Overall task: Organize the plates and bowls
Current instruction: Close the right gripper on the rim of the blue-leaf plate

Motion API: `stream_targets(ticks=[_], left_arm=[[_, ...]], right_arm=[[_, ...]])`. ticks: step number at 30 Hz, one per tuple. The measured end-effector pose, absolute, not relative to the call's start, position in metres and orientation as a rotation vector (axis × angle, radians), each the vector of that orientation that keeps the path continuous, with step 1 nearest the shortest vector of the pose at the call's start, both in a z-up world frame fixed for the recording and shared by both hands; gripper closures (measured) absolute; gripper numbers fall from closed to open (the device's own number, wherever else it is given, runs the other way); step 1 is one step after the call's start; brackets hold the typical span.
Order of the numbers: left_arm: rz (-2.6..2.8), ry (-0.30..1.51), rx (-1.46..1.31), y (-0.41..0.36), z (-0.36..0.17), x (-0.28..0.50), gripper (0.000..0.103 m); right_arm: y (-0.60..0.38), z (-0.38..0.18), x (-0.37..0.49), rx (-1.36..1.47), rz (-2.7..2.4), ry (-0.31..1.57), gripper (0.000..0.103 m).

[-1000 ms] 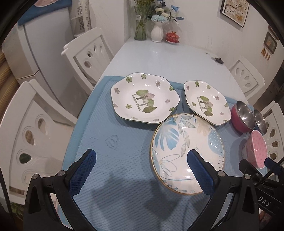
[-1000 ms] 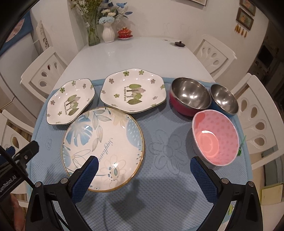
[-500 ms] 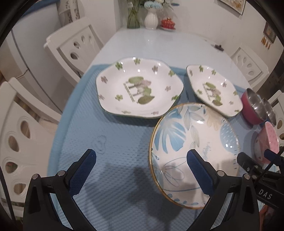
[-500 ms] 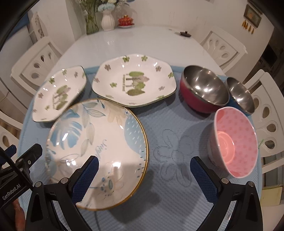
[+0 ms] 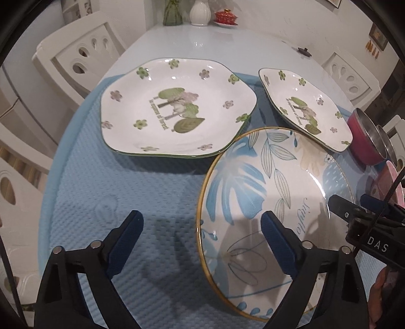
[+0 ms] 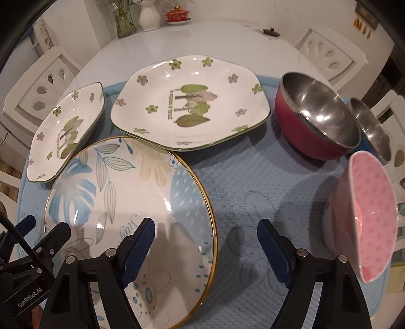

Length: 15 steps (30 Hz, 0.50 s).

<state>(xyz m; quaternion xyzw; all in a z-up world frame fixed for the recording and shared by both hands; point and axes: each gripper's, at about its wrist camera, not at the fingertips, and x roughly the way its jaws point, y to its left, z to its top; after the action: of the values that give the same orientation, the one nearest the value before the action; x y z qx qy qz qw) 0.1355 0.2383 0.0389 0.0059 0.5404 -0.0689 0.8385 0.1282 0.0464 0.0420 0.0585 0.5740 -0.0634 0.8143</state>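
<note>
A round blue-leaf plate with a gold rim (image 5: pixel 273 192) (image 6: pixel 131 207) lies nearest on the blue mat. Behind it are a large white flowered plate (image 5: pixel 177 108) (image 6: pixel 192 106) and a smaller matching one (image 5: pixel 303 108) (image 6: pixel 65 131). A red steel bowl (image 6: pixel 316 119), a smaller steel bowl (image 6: pixel 369 129) and a pink dotted bowl (image 6: pixel 367 215) stand on the right. My left gripper (image 5: pixel 202 235) is open and straddles the round plate's left rim. My right gripper (image 6: pixel 205 240) is open and straddles its right rim. Both are empty.
The blue mat (image 5: pixel 106 192) covers the near end of a white table (image 5: pixel 227 45). White chairs (image 5: pixel 76 55) (image 6: pixel 329 53) stand on both sides. A green vase, a white vase (image 6: pixel 149 15) and a red lidded cup (image 6: pixel 177 16) stand at the far end.
Both grippers have moved forward and down towards the round blue-leaf plate, so the dishes look larger. Both stay open. No dish has moved.
</note>
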Motion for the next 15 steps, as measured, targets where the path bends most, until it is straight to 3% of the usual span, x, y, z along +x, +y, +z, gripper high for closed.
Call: stream_targets(ticks=[3, 9, 15], left_arm=[[-0.151, 1.155, 0.008, 0.239, 0.033, 0.138, 0.029], [-0.174, 1.154, -0.014, 0.239, 0.028, 0.139, 0.033], [-0.214, 1.143, -0.042, 0.238, 0.027, 0.141, 0.047]], right_arm=[[0.043, 0.035, 0.130, 0.136, -0.127, 1.232, 0.036], [0.034, 0.029, 0.132, 0.200, -0.073, 1.219, 0.049], [0.033, 0.030, 0.134, 0.228, -0.006, 1.210, 0.061]])
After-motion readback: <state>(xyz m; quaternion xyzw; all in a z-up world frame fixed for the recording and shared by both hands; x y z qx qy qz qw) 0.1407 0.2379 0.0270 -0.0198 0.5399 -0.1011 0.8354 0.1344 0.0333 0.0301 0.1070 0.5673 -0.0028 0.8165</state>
